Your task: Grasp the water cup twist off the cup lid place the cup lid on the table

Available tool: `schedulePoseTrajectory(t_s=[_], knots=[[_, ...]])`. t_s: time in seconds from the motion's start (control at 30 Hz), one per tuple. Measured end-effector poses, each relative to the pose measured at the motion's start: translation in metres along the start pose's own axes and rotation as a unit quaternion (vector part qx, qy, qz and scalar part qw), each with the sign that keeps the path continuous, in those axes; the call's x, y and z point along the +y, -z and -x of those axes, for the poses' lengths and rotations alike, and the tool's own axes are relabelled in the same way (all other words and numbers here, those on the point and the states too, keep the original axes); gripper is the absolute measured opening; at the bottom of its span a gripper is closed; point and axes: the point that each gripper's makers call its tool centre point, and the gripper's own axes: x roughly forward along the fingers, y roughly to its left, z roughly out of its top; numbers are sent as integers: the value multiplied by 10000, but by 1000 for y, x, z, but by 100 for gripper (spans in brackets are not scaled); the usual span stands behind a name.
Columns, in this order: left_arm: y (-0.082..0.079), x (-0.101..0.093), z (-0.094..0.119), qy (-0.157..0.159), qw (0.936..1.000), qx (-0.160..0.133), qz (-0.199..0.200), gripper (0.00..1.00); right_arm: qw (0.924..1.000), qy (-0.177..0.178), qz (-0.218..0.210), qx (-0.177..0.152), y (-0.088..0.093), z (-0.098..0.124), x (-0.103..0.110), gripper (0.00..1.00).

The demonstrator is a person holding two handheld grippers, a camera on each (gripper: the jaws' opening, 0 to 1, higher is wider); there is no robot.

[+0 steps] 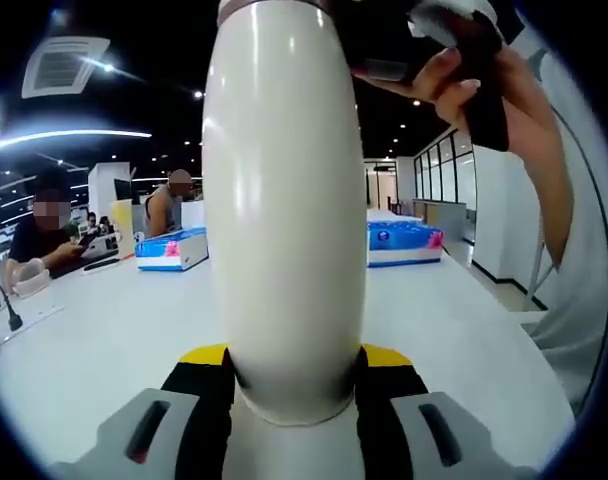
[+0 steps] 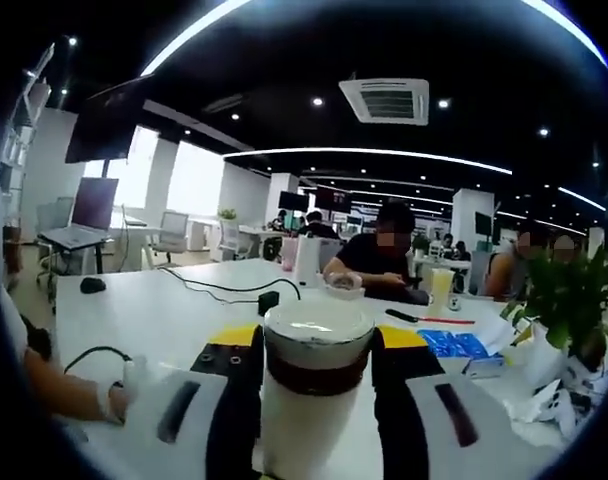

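A tall white water cup stands upright in the left gripper view, and my left gripper is shut on its lower body above the white table. At the cup's top, my right gripper comes in from the upper right, held by a person's hand. In the right gripper view the pale cup lid with its dark brown band sits on the white cup. My right gripper is shut on the lid from both sides.
Blue boxes lie at the far side of the table, where people sit. A black cable, a blue pack, a green plant and a seated person are on or around the table.
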Motion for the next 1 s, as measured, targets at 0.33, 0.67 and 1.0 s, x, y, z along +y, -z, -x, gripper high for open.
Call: schedulePoseTrajectory(t_s=[0.33,0.67,1.0], knots=[[0,0,0,12,10000,7,-14,49,9998,-207,-18,-79,0,3,2,44],[1,-1,-1,17,10000,3,-28,49,9962,-643,-571,-101,8,5,-8,43],[1,-1,-1,-1,10000,21,-28,49,9907,-1259,-442,-251,4,-1,-6,43]])
